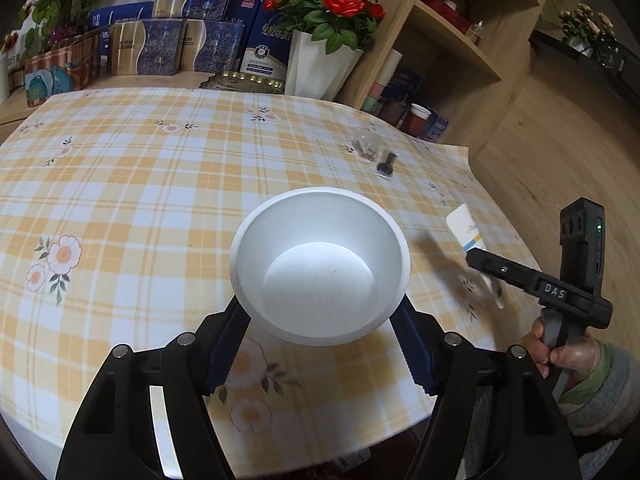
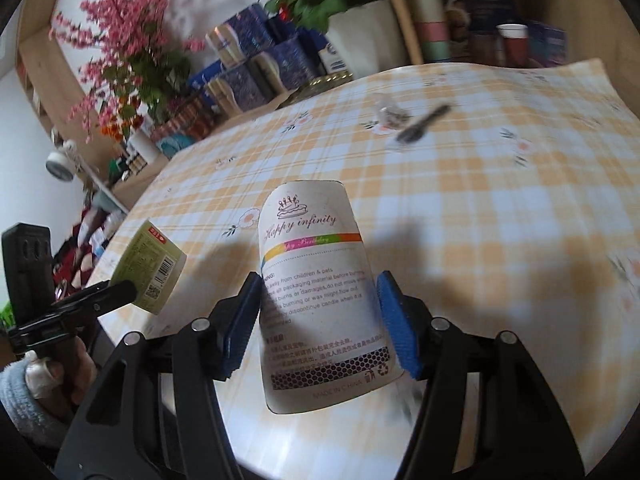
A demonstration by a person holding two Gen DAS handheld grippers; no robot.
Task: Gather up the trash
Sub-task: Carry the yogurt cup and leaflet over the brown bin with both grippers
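Observation:
My left gripper (image 1: 320, 306) is shut on a white paper bowl (image 1: 320, 264), one blue pad on each side of its rim, held above the checked tablecloth (image 1: 120, 184). In the right wrist view the same bowl (image 2: 150, 264) shows a green printed outside, with the left gripper (image 2: 128, 290) on it. My right gripper (image 2: 320, 280) is shut on a white candle packet (image 2: 320, 220) printed "Happy infinity", lifted off the table. The packet (image 1: 466, 228) also shows at the right of the left wrist view. A clear wrapper (image 1: 366, 146) and a wrapped black fork (image 1: 387, 164) lie on the cloth's far right.
A white pot of red roses (image 1: 320, 60), blue and gold boxes (image 1: 180, 44) and a gold tin (image 1: 244, 80) stand along the table's back edge. A wooden shelf unit (image 1: 452, 40) rises at the right. A person's hand (image 1: 560, 356) grips the right tool.

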